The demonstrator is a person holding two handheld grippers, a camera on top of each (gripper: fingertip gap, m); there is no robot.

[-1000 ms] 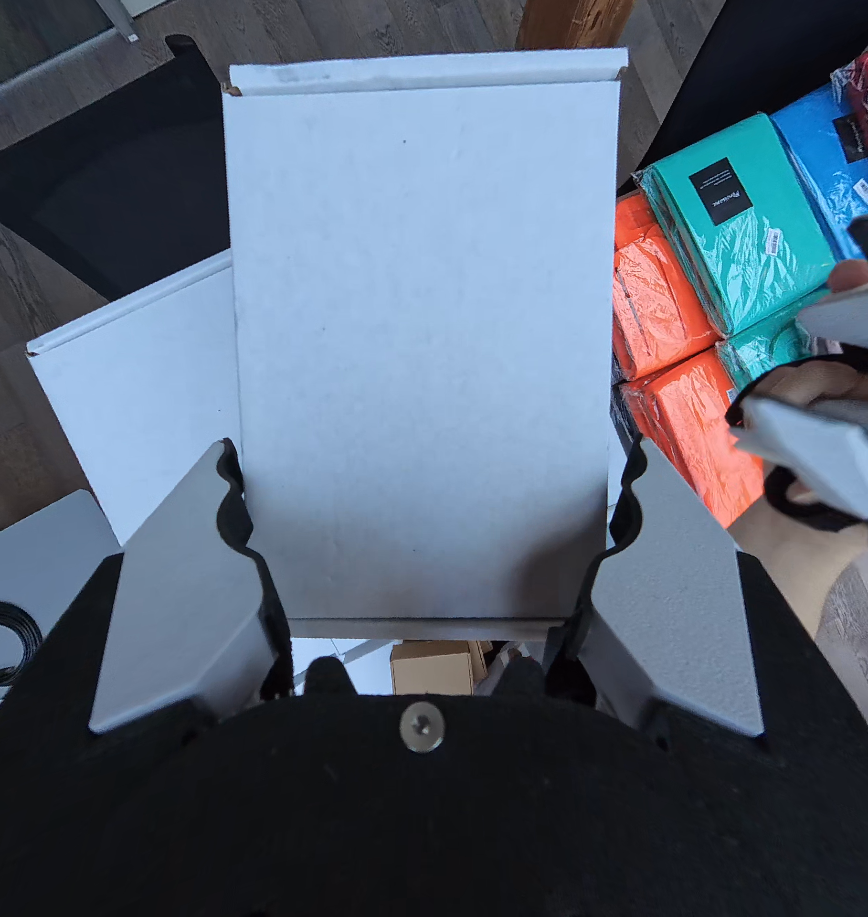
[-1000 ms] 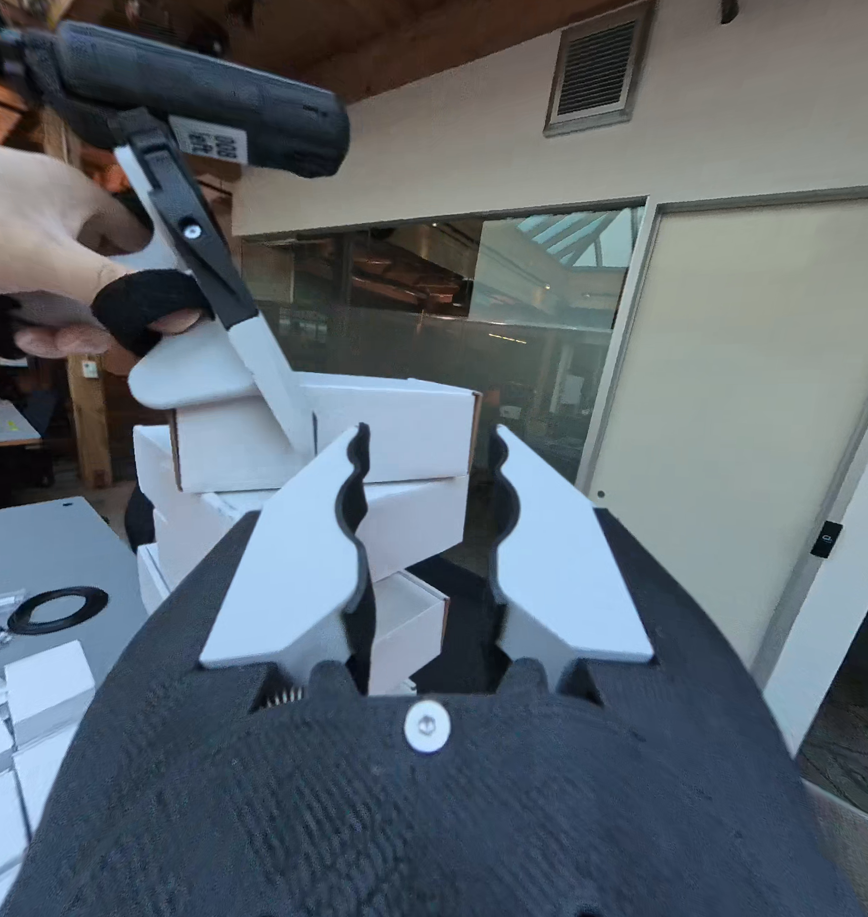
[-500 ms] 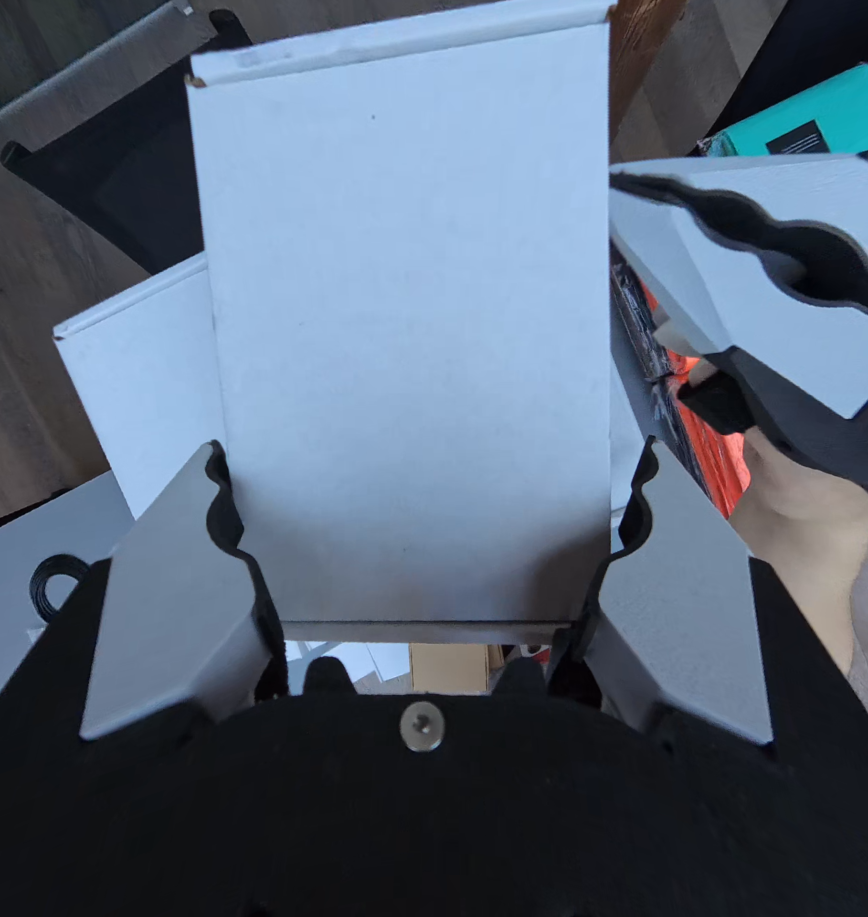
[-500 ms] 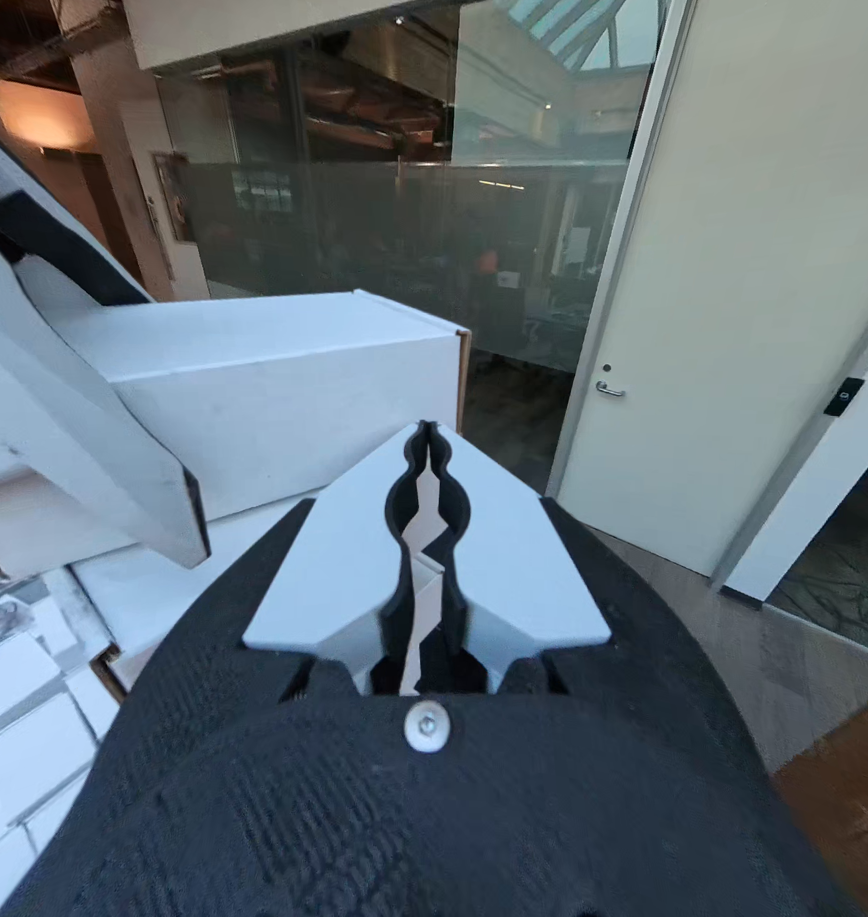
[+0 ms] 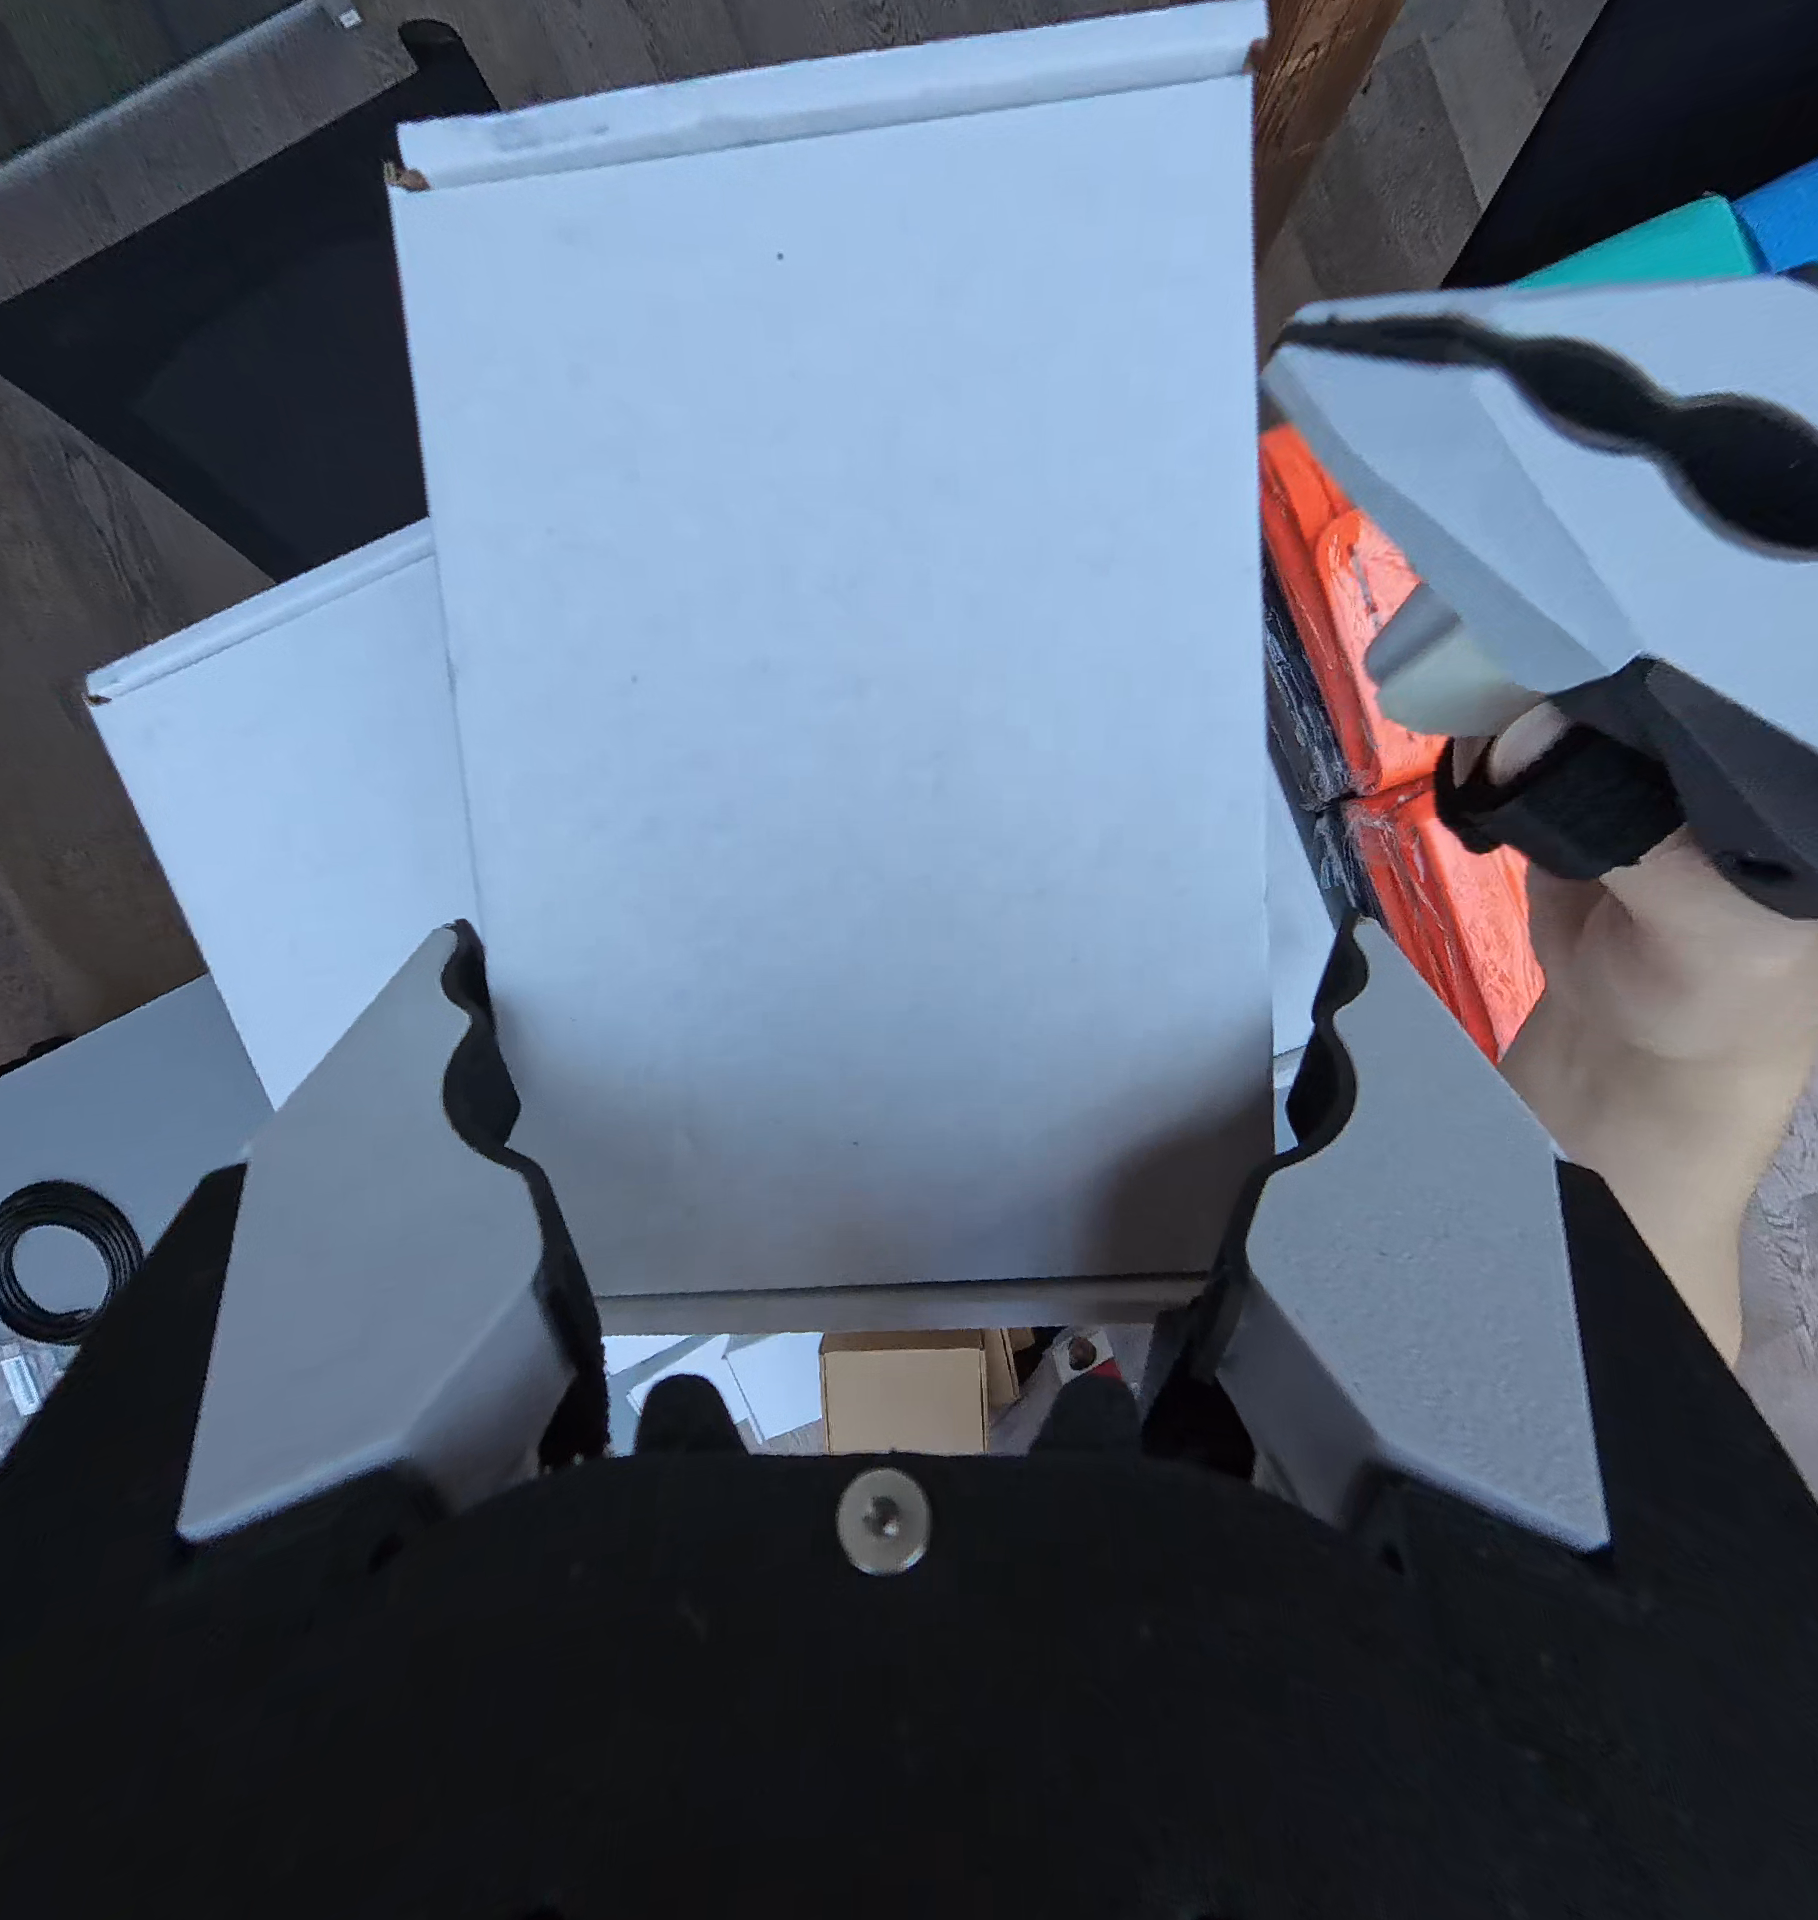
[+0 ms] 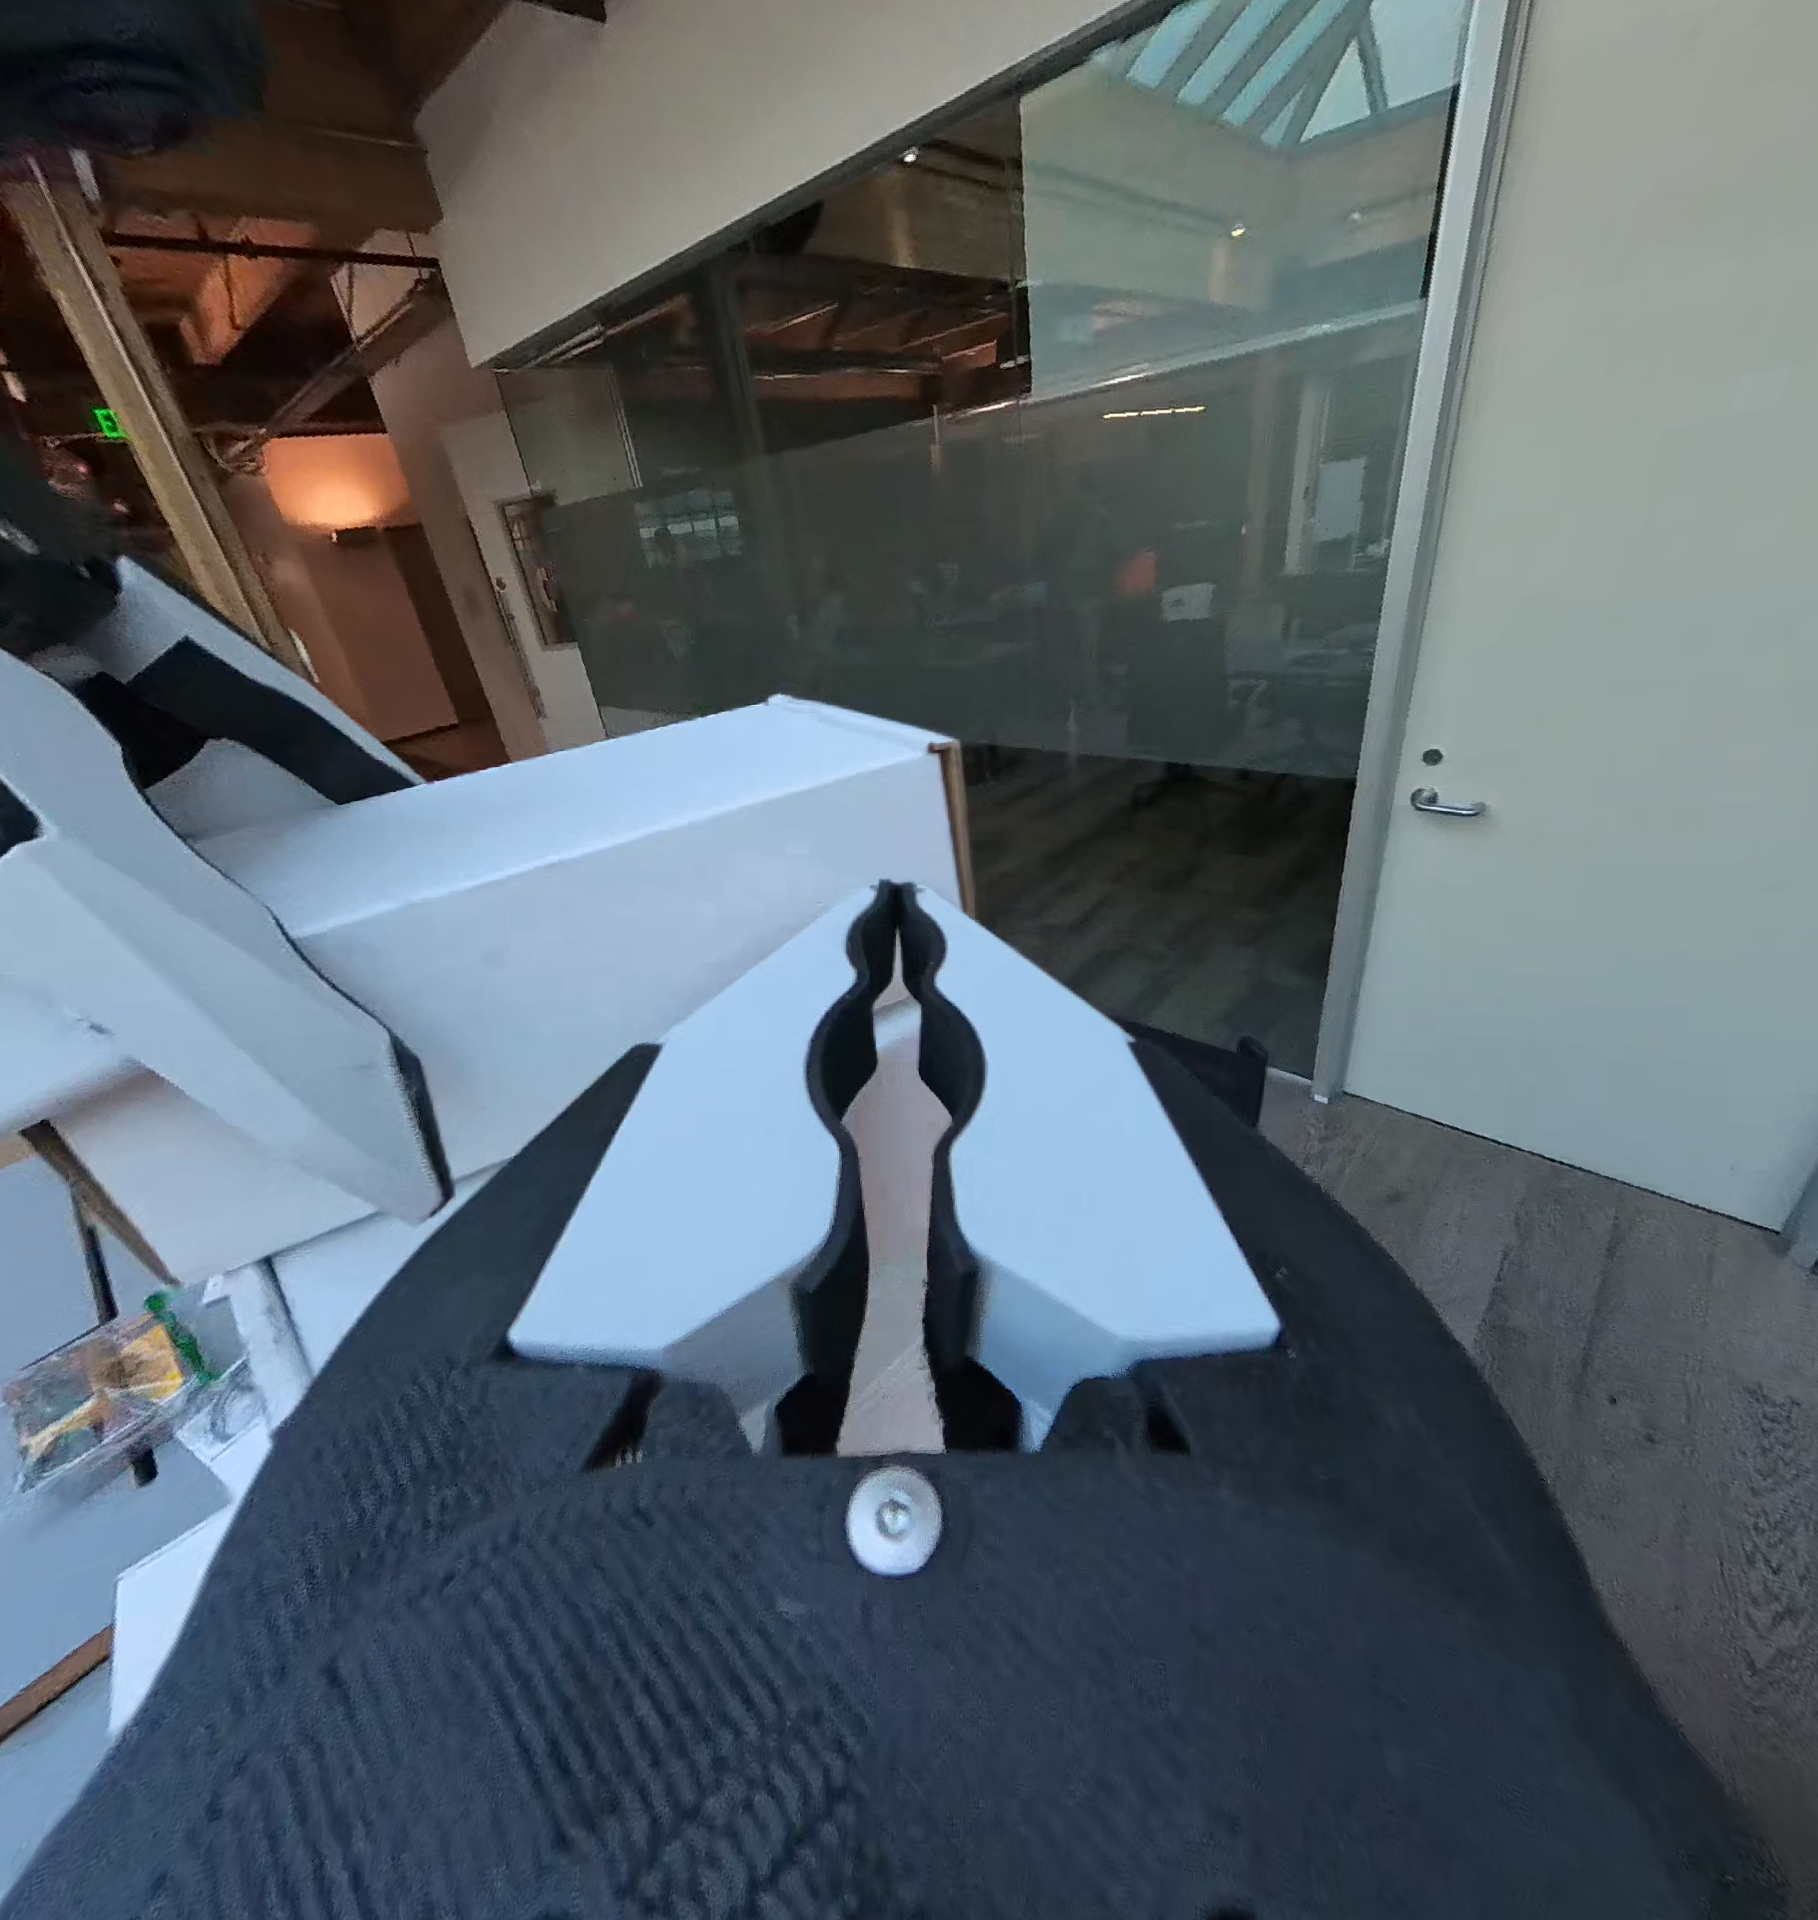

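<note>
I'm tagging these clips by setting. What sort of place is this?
Probably an office used for packing goods: a glass partition with desks behind it, a handled door, stacked white cardboard boxes, and plastic-wrapped orange packs.

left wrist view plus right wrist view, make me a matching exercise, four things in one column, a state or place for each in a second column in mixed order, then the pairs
Things:
1. left gripper
2. right gripper
3. orange packets
4. black ring

States or places:
A. lying on the grey table at the far left
B. shut, with nothing between its fingers
C. stacked to the right of the held box
D. shut on the white box

Pairs: 1-D, 2-B, 3-C, 4-A
</note>
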